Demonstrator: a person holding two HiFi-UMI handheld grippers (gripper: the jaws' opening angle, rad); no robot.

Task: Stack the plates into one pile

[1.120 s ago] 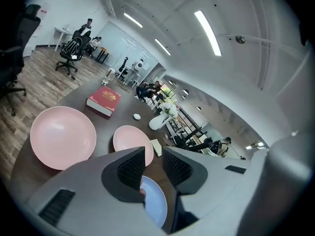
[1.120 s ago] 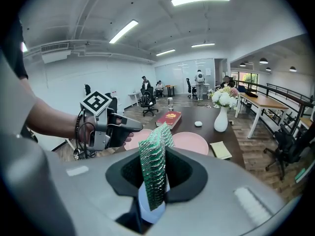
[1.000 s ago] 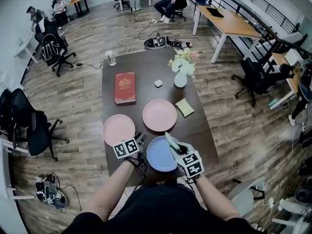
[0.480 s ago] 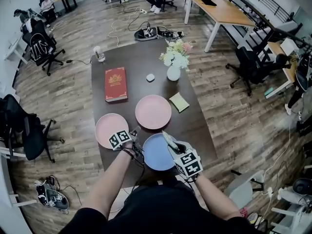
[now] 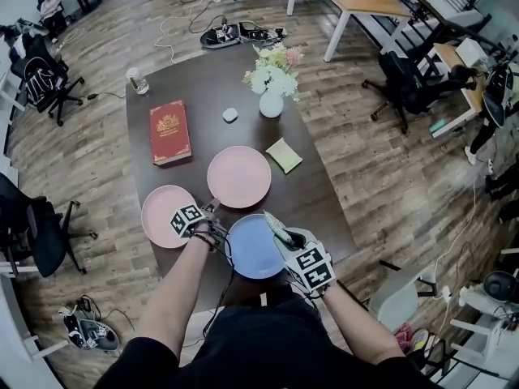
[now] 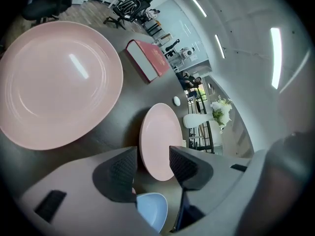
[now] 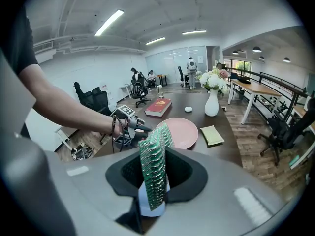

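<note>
Left gripper (image 6: pixel 152 163) had just been opening, jaws empty, at the blue plate's (image 5: pixel 253 251) 10 o'clock; right gripper (image 7: pixel 156 175) clenched a green pad (image 7: pixel 153 154).

blue plate (image 5: pixel 253 245) | pink plate (image 5: pixel 166 215) left of it, second pink plate (image 5: pixel 238 176) beyond it | red book (image 5: pixel 169 130), gold emblem | dark brown table (image 5: pixel 316 209) | green bumpy strip (image 7: pixel 153 173)

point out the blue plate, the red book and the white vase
blue plate (image 5: pixel 251 250), head view, bare middle of the plate
red book (image 5: pixel 169 131), head view, middle of its cover
white vase (image 5: pixel 271 104), head view, its body below the flowers
</note>
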